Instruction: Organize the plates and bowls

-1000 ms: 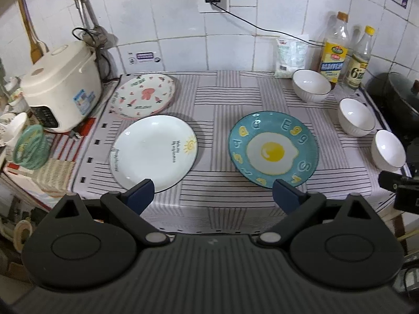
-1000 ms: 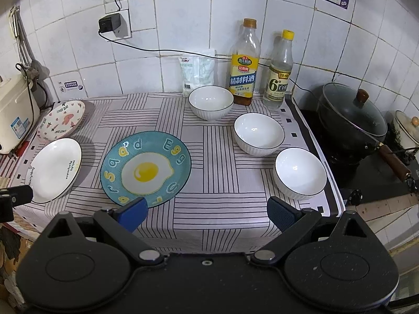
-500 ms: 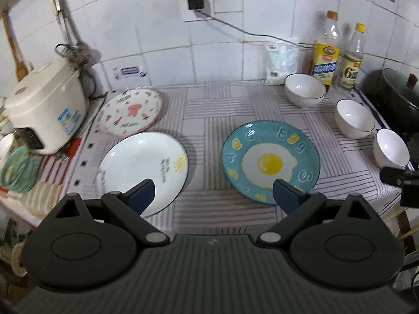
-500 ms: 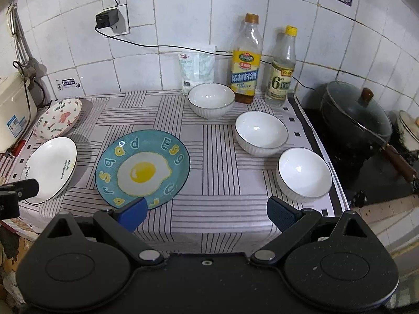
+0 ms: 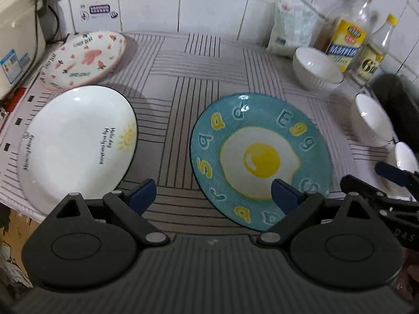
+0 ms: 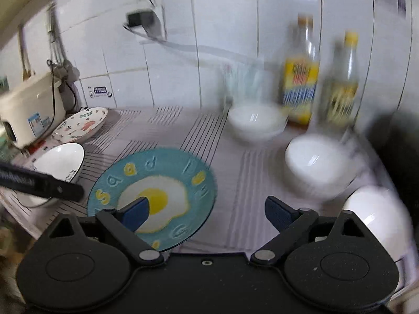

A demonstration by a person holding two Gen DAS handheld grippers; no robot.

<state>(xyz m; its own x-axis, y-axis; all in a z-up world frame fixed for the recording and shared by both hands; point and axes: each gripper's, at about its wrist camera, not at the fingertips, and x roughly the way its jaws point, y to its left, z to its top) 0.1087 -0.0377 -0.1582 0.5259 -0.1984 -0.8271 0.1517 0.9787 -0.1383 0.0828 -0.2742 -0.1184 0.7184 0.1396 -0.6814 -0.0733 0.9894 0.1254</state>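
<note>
Left gripper (image 5: 213, 195) open, nothing between fingers; white plate (image 5: 76, 144) just left of left finger, egg plate (image 5: 259, 157) under right finger (image 5: 284, 196). Right gripper (image 6: 207, 209) open too, jaws just been closing slightly, nothing between them; left finger over egg plate, near bowl (image 6: 377, 209) just right of right finger, two more bowls (image 6: 255, 124) ahead. Patterned plate (image 5: 83, 57) far ahead-left, tilted against rice cooker (image 5: 18, 39). All on striped bench (image 5: 183, 99). Risks: both grippers crowding egg plate, likely collision; plate rim thin and flat, fingers may slip; near bowl close to bench edge, nudge could tip it off.
</note>
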